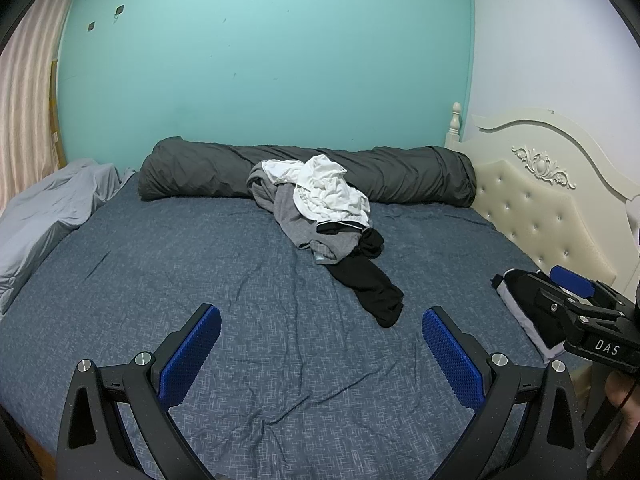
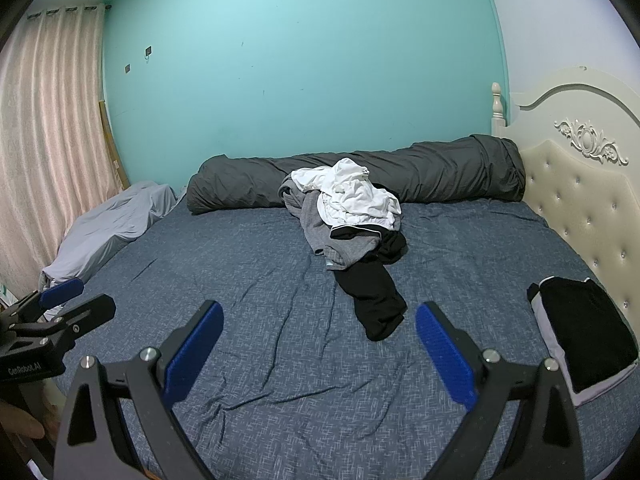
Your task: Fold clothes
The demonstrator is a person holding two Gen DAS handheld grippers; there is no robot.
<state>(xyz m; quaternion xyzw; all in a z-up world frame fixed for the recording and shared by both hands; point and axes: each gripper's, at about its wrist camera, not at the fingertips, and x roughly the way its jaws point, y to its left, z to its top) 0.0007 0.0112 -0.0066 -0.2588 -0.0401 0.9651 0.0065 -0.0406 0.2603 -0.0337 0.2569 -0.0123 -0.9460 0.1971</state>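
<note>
A loose pile of clothes (image 1: pixel 320 208) (image 2: pixel 352 216) lies mid-bed against the rolled duvet: white cloth on top, grey under it. A black garment (image 1: pixel 372 284) (image 2: pixel 372 292) trails out of it toward me. A folded black garment with pale edges (image 1: pixel 520 304) (image 2: pixel 584 328) rests near the headboard side. My left gripper (image 1: pixel 320 312) (image 2: pixel 96 294) hovers open over bare sheet, short of the black garment. My right gripper (image 2: pixel 319 307) (image 1: pixel 540 280) is also open and holds nothing, with the black garment's end just beyond its fingertips.
The bed has a blue patterned sheet (image 1: pixel 240 260). A dark grey rolled duvet (image 1: pixel 200 172) lies along the teal wall. Light grey bedding (image 1: pixel 48 208) is at the left, a cream tufted headboard (image 2: pixel 580 200) at the right, and a curtain (image 2: pixel 48 140) hangs far left.
</note>
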